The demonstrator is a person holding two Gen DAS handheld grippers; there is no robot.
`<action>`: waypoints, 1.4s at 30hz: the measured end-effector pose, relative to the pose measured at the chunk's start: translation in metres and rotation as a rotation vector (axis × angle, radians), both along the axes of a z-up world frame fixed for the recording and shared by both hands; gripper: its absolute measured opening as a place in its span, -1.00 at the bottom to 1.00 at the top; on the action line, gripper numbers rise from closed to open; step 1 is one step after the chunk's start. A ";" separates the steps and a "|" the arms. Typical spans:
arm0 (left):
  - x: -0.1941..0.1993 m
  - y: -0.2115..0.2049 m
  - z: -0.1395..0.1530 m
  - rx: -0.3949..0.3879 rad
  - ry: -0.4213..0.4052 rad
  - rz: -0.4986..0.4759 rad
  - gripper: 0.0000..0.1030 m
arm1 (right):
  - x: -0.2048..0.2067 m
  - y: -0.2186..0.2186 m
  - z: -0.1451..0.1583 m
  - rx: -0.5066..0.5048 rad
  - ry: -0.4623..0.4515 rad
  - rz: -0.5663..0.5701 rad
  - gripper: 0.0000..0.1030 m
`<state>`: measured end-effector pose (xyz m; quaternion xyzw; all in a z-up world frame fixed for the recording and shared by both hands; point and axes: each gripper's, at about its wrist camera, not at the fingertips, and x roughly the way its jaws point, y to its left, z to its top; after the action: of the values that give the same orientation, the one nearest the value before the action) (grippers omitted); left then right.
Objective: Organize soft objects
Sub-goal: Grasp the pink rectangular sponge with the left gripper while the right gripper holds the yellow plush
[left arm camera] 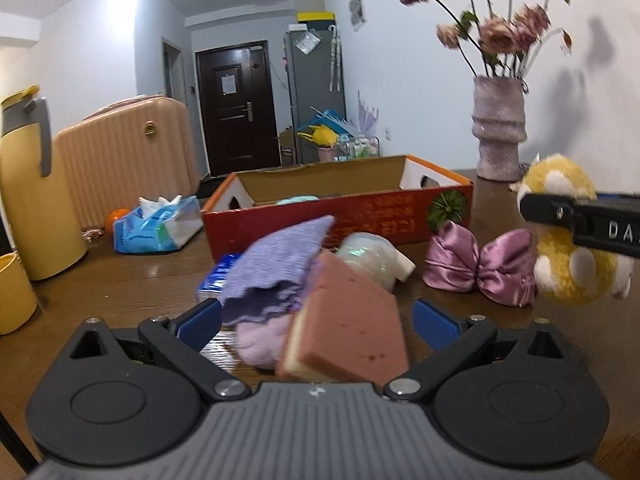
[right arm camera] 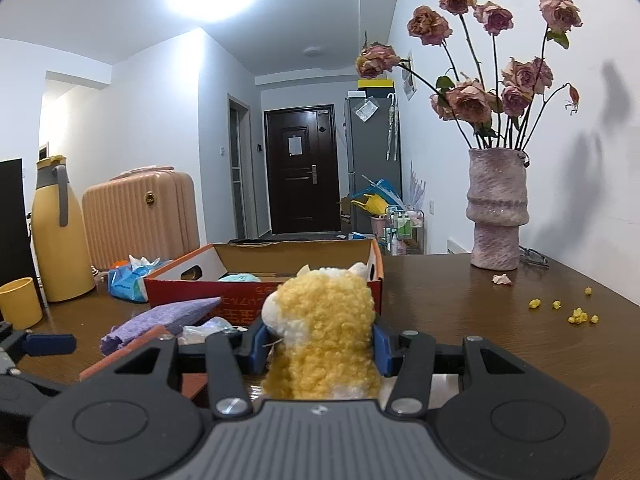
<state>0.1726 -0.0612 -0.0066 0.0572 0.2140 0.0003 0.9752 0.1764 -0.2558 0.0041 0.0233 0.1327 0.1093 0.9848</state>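
Observation:
My right gripper (right arm camera: 318,348) is shut on a yellow and white plush toy (right arm camera: 324,336) and holds it above the table, in front of the red cardboard box (right arm camera: 224,296). The toy also shows in the left wrist view (left arm camera: 568,248). My left gripper (left arm camera: 316,320) is open around a pile: a pink and yellow sponge (left arm camera: 348,328), a purple cloth (left arm camera: 276,268) and a pale purple soft thing (left arm camera: 260,344). A pink satin bow (left arm camera: 480,264) and a white bundle (left arm camera: 372,256) lie beside the red box (left arm camera: 340,216). Something light blue (right arm camera: 240,278) lies in the box.
A pink vase of dried roses (right arm camera: 496,208) stands at the back right. Yellow crumbs (right arm camera: 576,316) lie on the brown table (right arm camera: 480,312). A yellow thermos (left arm camera: 28,184), a yellow cup (left arm camera: 12,296) and a blue tissue pack (left arm camera: 156,224) are at the left.

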 end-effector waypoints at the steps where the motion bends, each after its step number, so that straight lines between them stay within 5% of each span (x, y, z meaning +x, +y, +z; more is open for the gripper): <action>1: 0.002 -0.004 -0.002 0.011 0.008 0.002 1.00 | 0.000 -0.002 0.000 0.001 -0.002 -0.002 -0.05; 17: 0.027 -0.044 -0.019 0.127 0.101 0.060 1.00 | -0.004 -0.012 0.001 0.015 -0.006 -0.006 -0.04; 23: 0.030 -0.037 -0.020 0.108 0.123 0.084 0.95 | -0.003 -0.013 0.000 0.017 -0.002 -0.011 -0.04; 28: 0.029 -0.033 -0.020 0.086 0.136 0.076 0.52 | -0.003 -0.014 0.000 0.019 0.001 -0.016 -0.04; 42: 0.012 -0.028 -0.014 0.026 0.102 -0.006 0.47 | -0.005 -0.016 -0.002 0.021 0.006 -0.037 -0.04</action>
<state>0.1846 -0.0890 -0.0205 0.0706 0.2632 -0.0027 0.9622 0.1716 -0.2714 0.0024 0.0362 0.1340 0.0924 0.9860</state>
